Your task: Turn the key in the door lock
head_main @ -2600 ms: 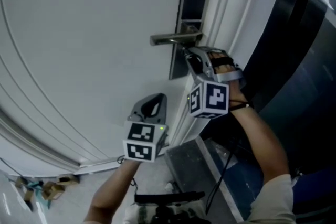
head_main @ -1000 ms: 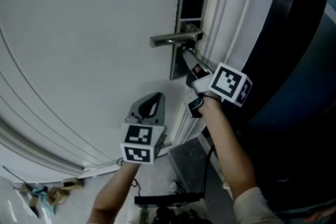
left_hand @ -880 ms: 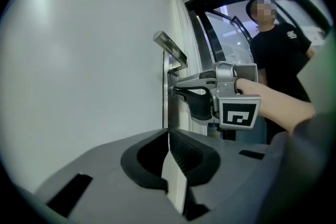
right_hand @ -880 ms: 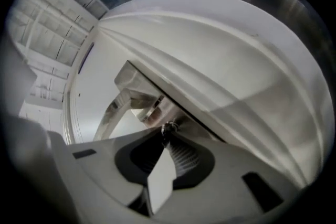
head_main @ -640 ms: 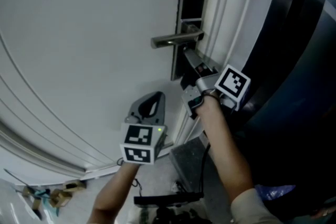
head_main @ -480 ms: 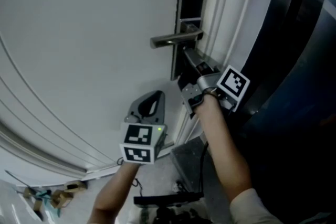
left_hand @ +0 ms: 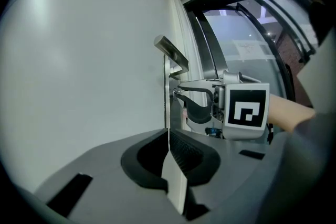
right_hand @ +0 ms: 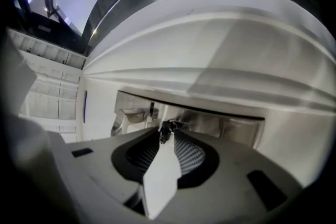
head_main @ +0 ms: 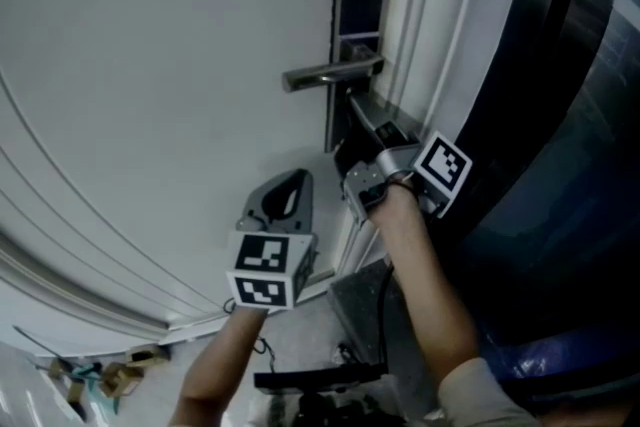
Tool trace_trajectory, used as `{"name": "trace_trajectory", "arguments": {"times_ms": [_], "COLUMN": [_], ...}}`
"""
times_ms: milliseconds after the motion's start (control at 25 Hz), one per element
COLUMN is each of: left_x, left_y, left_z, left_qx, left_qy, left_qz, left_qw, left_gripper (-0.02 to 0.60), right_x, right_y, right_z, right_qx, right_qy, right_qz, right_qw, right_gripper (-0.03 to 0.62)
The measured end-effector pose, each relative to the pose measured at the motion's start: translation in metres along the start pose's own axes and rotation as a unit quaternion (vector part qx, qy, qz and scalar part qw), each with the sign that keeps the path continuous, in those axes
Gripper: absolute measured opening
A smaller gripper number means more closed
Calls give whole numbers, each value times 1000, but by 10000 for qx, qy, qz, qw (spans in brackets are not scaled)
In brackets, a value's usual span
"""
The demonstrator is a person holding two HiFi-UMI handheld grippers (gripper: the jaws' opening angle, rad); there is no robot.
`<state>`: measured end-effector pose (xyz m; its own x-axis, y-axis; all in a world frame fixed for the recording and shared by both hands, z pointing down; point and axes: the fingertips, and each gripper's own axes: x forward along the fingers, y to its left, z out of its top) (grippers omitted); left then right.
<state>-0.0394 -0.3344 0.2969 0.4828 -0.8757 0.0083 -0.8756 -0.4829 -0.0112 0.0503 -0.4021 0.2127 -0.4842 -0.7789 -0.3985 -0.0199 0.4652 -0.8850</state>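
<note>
The white door [head_main: 170, 65] carries a dark lock plate [head_main: 357, 10] with a metal lever handle [head_main: 330, 73]. My right gripper [head_main: 352, 123] points at the plate just under the handle. In the right gripper view a small dark key [right_hand: 164, 130] stands in the lock between that gripper's tips [right_hand: 166, 135]. Its jaws have just been opening, and a thin gap shows around the key. My left gripper [head_main: 291, 179] hangs lower left, apart from the lock, shut with nothing in it [left_hand: 167, 132]. From the left gripper view the right gripper [left_hand: 176, 93] shows side-on at the plate.
The white door frame [head_main: 440, 35] runs beside the lock, with a dark curved glass panel [head_main: 570, 115] to its right. On the floor below lie a metal threshold plate [head_main: 365, 307], a black stand [head_main: 320, 380] and scraps [head_main: 90, 372].
The right hand has rolled at the lock, so its marker cube went from facing the camera to the right side. Its jaws have parted slightly. The left gripper has stayed where it was.
</note>
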Motion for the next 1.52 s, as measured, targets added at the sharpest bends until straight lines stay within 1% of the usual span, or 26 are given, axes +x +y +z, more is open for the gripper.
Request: {"name": "trace_trajectory", "arguments": {"times_ms": [120,240,400,560,640,680,720,800,880,1040,1160,1240,1320,1360,1440,1520], "left_x": [2,-5,-12,-24,-34,-40,-45,-57,-69,-97,-118,-132,-146,-152,-162,-173], "left_y": [2,0,-3,-7,-8,-8,-8,-8,-9,-12,-16,-19,-24,-26,-29,-34], "left_z": [-2,-3,-7,-15,-19,-21,-24,-29,-35,-47,-52,-57,-62,-64,-66,-67], "left_qx": [-18,-37,-81,-69,-65,-63,-62,-68,-97,-128,-144,-159,-177,-187,-200,-183], "left_qy": [28,48,95,155,184,199,214,246,289,367,371,389,409,416,426,418], "left_qz": [19,1,-40,-73,-76,-73,-68,-64,-85,-125,-124,-101,-68,-44,19,84], "left_qw": [10000,10000,9999,9998,9998,9998,9997,9997,9995,9992,9991,9991,9990,9989,9989,9989], "left_gripper": [20,20,20,20,20,20,20,20,20,20,20,20,20,20,20,20], "right_x": [-8,-23,-40,-58,-68,-73,-77,-86,-96,-118,-133,-144,-155,-159,-168,-178], "right_y": [0,10,15,8,7,8,10,17,23,30,35,37,39,40,40,40], "right_z": [-2,-17,-43,-71,-86,-94,-101,-117,-132,-164,-186,-201,-214,-219,-226,-232], "right_qx": [-286,-902,-1779,-2407,-2745,-2990,-3287,-3909,-4404,-5239,-5654,-5845,-5990,-6029,-6035,-6072], "right_qy": [99,298,630,898,977,1014,1050,1100,1112,1183,1254,1330,1396,1414,1452,1528], "right_qz": [24,53,62,-60,-131,-180,-214,-244,-293,-445,-527,-538,-538,-534,-528,-528], "right_qw": [9995,9955,9820,9664,9565,9487,9383,9135,8904,8423,8135,7986,7866,7833,7823,7779], "right_gripper": [98,98,98,100,100,100,96,82,64,48,37,28,20,15,12,12]}}
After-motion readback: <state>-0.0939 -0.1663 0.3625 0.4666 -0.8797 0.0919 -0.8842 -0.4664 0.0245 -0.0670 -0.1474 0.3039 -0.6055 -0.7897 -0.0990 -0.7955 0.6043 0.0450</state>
